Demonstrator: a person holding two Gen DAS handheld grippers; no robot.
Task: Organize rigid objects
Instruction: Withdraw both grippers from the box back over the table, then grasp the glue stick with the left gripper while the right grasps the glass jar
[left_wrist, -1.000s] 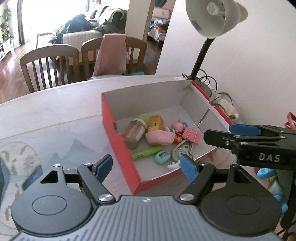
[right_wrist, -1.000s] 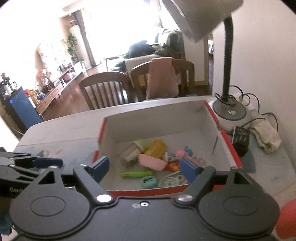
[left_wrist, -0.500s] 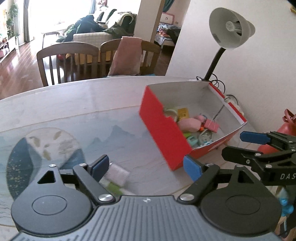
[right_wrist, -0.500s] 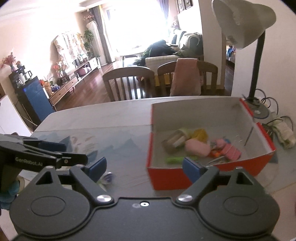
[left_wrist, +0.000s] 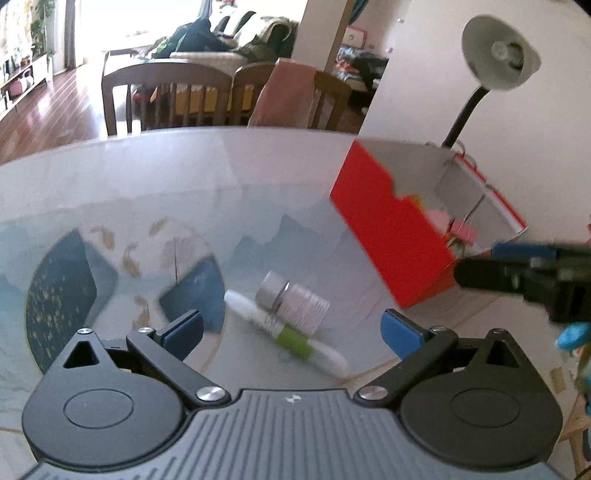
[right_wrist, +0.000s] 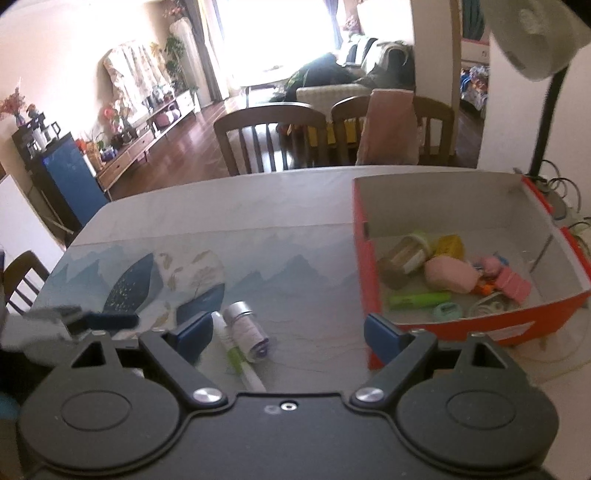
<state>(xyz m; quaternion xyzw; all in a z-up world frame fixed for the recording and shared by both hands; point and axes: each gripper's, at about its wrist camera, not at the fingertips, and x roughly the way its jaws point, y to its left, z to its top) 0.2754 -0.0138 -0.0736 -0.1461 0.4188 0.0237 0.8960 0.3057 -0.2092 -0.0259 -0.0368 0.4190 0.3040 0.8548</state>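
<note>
Both hand-held grippers are empty: the left hand-held gripper (left_wrist: 291, 330), jaws just opened wide, hangs over a small bottle (left_wrist: 295, 301) and a pen (left_wrist: 286, 332) lying touching on the counter (left_wrist: 184, 192), beside the red box (right_wrist: 373, 280). Right hand-held gripper (right_wrist: 288, 332) open too. The bottle looks light, stiff and liable to roll; take it across its body.

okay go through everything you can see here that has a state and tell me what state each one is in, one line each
left gripper: open, jaws just widened, nothing held
right gripper: open, nothing held
red box: open-topped, holding small items
small bottle: lying on its side on the table, silver cap on
white and green pen: lying flat beside the bottle
desk lamp: looks unlit
</note>
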